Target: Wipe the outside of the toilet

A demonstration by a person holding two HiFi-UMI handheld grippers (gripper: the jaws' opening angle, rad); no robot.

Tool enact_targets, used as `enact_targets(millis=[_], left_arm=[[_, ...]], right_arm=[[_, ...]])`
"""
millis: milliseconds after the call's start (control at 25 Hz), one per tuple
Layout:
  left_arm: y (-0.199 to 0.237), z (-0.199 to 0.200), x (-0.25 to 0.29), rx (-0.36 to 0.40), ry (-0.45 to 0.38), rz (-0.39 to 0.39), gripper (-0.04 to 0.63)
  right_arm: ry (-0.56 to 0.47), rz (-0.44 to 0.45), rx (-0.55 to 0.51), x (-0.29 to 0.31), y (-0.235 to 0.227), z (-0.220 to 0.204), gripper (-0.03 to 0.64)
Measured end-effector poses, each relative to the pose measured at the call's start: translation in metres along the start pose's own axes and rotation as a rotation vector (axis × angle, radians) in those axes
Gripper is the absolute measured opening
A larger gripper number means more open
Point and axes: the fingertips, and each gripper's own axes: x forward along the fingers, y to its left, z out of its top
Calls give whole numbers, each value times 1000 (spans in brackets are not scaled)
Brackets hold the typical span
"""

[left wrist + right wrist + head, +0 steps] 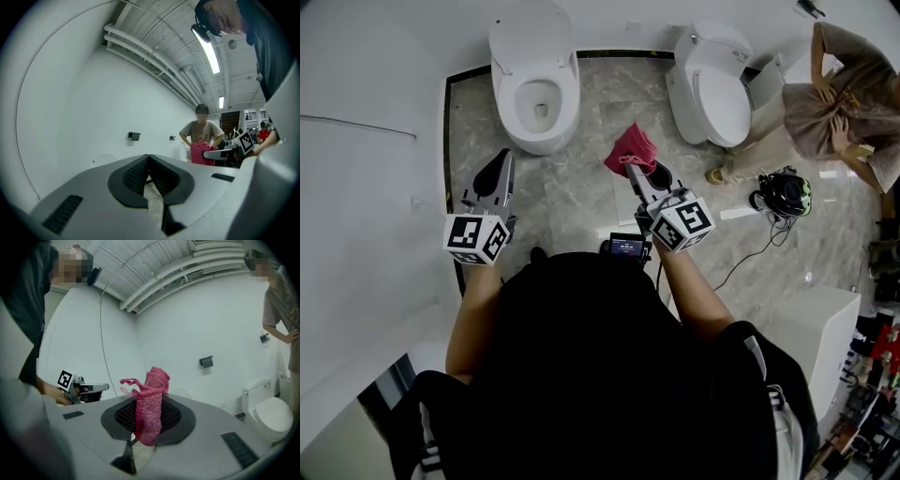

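Observation:
Two white toilets stand against the far wall: the left toilet [536, 84] with its lid up and bowl showing, the right toilet [711, 86] with its lid down. My right gripper [630, 167] is shut on a pink knitted cloth [631, 149] [149, 401], held over the floor between the two toilets. My left gripper [499, 169] [148, 160] hangs just in front of the left toilet, jaws shut with nothing between them. In the left gripper view the pink cloth [201, 153] and the other gripper show at right.
A person [848, 98] stands at the far right beside the right toilet. A helmet-like device [784, 192] with a cable lies on the marble floor [581, 206]. A white curved wall [366, 187] runs along the left. A white block [811, 328] sits at right.

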Motion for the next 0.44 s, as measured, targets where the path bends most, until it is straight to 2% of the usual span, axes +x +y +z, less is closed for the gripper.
enact_targets(millis=[200, 440], left_arm=[[-5, 2, 1, -12, -8, 5, 15], [0, 1, -6, -16, 3, 7, 15]], right_arm=[[13, -2, 29, -3, -2, -8, 83], [27, 22, 9, 6, 5, -9, 83]])
